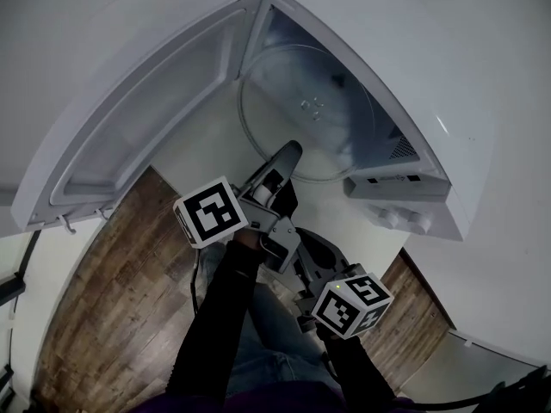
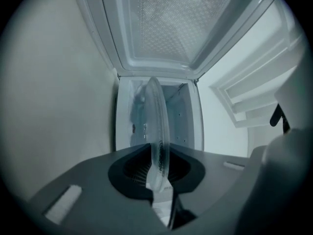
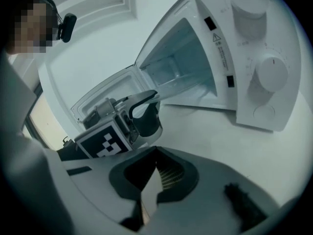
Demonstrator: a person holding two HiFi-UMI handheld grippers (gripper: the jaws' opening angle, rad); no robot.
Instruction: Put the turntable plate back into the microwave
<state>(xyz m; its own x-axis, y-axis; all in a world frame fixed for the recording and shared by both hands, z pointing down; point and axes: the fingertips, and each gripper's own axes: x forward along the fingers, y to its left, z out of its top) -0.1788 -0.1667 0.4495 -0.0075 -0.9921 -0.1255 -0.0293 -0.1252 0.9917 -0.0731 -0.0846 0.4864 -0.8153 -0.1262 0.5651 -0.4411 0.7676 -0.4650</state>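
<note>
The clear glass turntable plate (image 1: 310,110) hangs tilted in the mouth of the white microwave (image 1: 465,144), whose door (image 1: 138,119) stands wide open to the left. My left gripper (image 1: 288,155) is shut on the plate's near rim. In the left gripper view the plate (image 2: 159,126) stands edge-on between the jaws of that gripper (image 2: 159,168), with the microwave cavity (image 2: 183,116) straight ahead. My right gripper (image 1: 301,258) sits lower and nearer, behind the left one, shut with nothing in it (image 3: 151,185). From there I see the left gripper (image 3: 144,106) before the open cavity (image 3: 181,67).
The microwave stands on a white counter (image 1: 331,205). Its control knobs (image 1: 400,220) (image 3: 270,72) are on the right of the opening. Below the counter edge lies a wood floor (image 1: 112,299). The open door (image 2: 166,23) fills the top of the left gripper view.
</note>
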